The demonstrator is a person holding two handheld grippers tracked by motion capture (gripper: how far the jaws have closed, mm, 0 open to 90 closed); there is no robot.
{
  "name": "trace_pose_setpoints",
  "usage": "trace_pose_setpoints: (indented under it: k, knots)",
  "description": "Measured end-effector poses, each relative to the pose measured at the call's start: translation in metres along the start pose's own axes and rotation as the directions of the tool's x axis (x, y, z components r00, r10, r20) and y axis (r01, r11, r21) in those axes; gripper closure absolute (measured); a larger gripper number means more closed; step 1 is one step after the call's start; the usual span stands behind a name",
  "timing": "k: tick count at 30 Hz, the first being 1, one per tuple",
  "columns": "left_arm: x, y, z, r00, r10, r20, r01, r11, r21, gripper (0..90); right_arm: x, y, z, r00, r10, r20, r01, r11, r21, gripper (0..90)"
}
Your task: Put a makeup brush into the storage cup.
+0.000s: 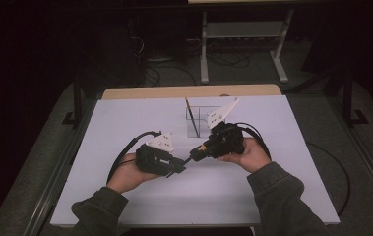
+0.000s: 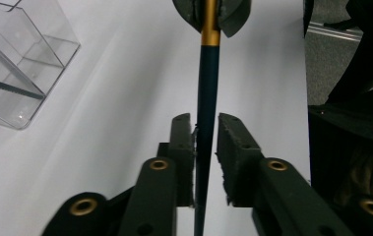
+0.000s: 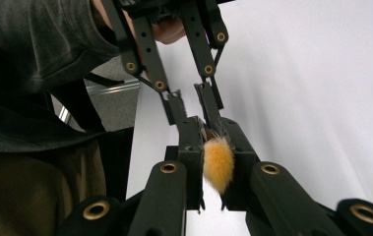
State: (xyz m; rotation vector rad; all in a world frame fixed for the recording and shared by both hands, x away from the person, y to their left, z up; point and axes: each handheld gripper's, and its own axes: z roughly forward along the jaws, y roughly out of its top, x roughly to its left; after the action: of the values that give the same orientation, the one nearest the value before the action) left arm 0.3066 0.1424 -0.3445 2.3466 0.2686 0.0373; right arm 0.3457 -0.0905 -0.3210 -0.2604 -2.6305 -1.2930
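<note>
Left gripper (image 1: 183, 166) sits low at about 8 o'clock from table centre, held in the person's left hand (image 1: 125, 173), nose aimed at roughly 3 o'clock toward the other tool. In the left gripper view its jaws stand slightly apart around the dark handle of the brush (image 2: 207, 103): the left pad looks to be touching the shaft, a thin sliver of gap shows on the right side, so no firm pinch there. The brush runs straight up that view to 12 o'clock, dark blue shaft, then a gold band, ending inside the other tool's pads. It hangs above the white table (image 1: 125, 118), bridging the two tools near table centre. Clear plastic box (image 1: 197, 119) stands at about 12 o'clock from the brush, with a second thin stick leaning in it. Right gripper (image 1: 197, 153) is held in the right hand (image 1: 251, 153), pointing to about 8 o'clock. In the right gripper view its fingers are pressed onto the gold end, orange bristles (image 3: 218, 163) poking out between the pads toward the camera. A grey sleeve (image 3: 36, 69) shows at 10 o'clock in that view.
</note>
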Motion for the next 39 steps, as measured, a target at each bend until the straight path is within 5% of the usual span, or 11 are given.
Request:
trace_pose_setpoints:
  k: [6, 11, 23, 29, 34, 39]
  knots:
    - [-0.0007, -0.0011, -0.0007, 1.0, 0.006, 0.005, -0.006, 0.9996, -0.026, 83.5, 0.0017, 0.0022, -0.0004, 0.9998, -0.018, 0.001, 0.018, 1.0, -0.019, 79.6]
    - [0.0008, -0.0027, -0.0023, 0.9999, -0.008, 0.007, 0.009, 0.9982, -0.06, 83.8, 0.0014, 0.0004, -0.0039, 0.9997, 0.015, 0.018, -0.014, 0.998, -0.06, 66.7]
    - [0.0032, -0.0022, -0.0016, 0.9994, -0.033, 0.01, 0.034, 0.993, -0.113, 84.0, 0.0015, -0.0027, -0.0023, 0.9998, 0.019, 0.002, -0.019, 0.993, -0.115, 81.4]
    - [0.0026, -0.0019, 0.0006, 0.9993, -0.032, 0.02, 0.034, 0.9952, -0.091, 82.6, 0.0016, -0.0015, -0.0009, 1.0, -0.005, 0.001, 0.005, 0.996, -0.087, 82.2]
    - [-0.0002, -0.0001, 0.0048, 0.9994, -0.032, 0.008, 0.033, 0.9966, -0.076, 71.9, 0.0033, 0.0026, -0.0007, 0.9998, -0.017, 0.008, 0.018, 0.999, -0.048, 82.3]
    - [-0.0009, 0.0014, 0.0065, 0.9996, -0.024, 0.016, 0.025, 0.997, -0.073, 78.8, 0.0048, 0.0051, -0.0023, 0.9996, -0.028, 0.003, 0.029, 0.999, -0.033, 82.4]
